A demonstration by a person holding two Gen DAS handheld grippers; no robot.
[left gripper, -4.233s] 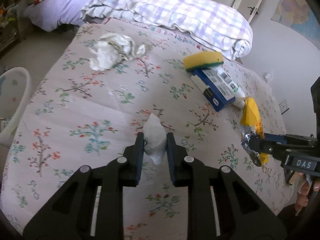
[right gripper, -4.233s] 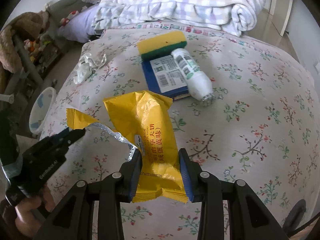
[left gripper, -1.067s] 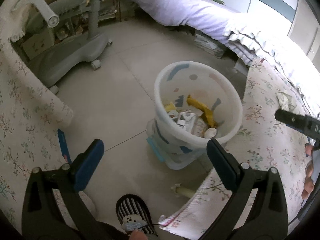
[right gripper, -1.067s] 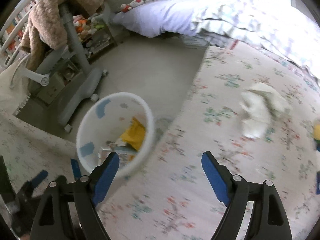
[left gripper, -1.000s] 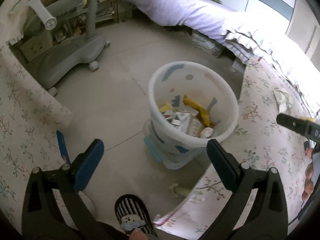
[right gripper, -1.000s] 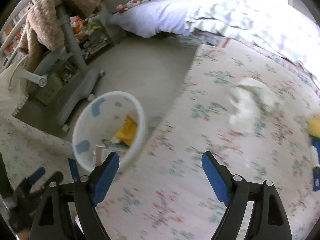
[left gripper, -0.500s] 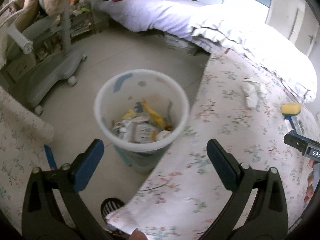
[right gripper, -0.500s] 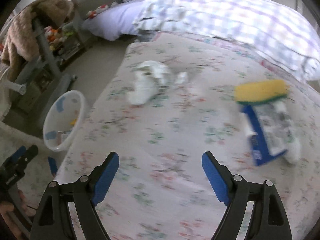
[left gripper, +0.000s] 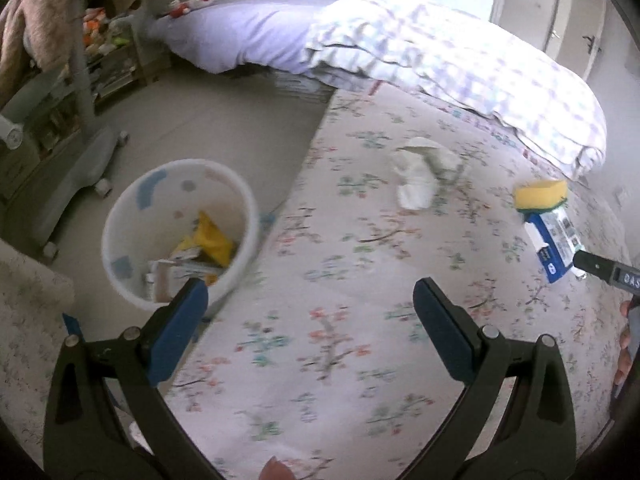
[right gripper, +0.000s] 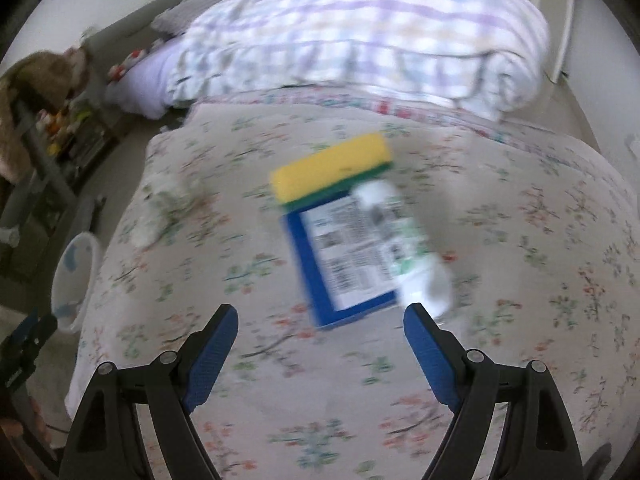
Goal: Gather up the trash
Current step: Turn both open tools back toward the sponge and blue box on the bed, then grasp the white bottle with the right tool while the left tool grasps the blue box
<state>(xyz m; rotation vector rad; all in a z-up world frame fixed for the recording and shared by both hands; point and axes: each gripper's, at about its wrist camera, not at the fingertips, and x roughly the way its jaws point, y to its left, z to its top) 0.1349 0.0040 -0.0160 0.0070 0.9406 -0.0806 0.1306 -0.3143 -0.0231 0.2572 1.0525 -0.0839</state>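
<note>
A bedroom: a floral bedspread (left gripper: 340, 280) covers the bed, with a folded checked duvet (right gripper: 360, 36) at its far end and a bare floor to the left. Both claws are released and carry nothing. The left gripper (left gripper: 310, 320) hangs over the near edge of the bed with its jaws spread wide; the white waste bin (left gripper: 120, 216) stands on the floor just beyond its left finger, already holding a yellow wrapper (left gripper: 212, 240) and some paper or card scraps. Ahead of this claw and a little right lies a crumpled white tissue (left gripper: 418, 176).

The right gripper (right gripper: 320, 340), jaws also wide, points at a cluster straight ahead of its fingertips: a blue box (right gripper: 340, 248), a white bottle (right gripper: 404, 240) lying along the box's right side, and a yellow-and-green sponge (right gripper: 332, 168) at the far end, touching the box.

By my reading the task is partly done: some trash is binned, the tissue remains, and possibly the box and bottle. Which of the cluster counts as trash I cannot tell.
</note>
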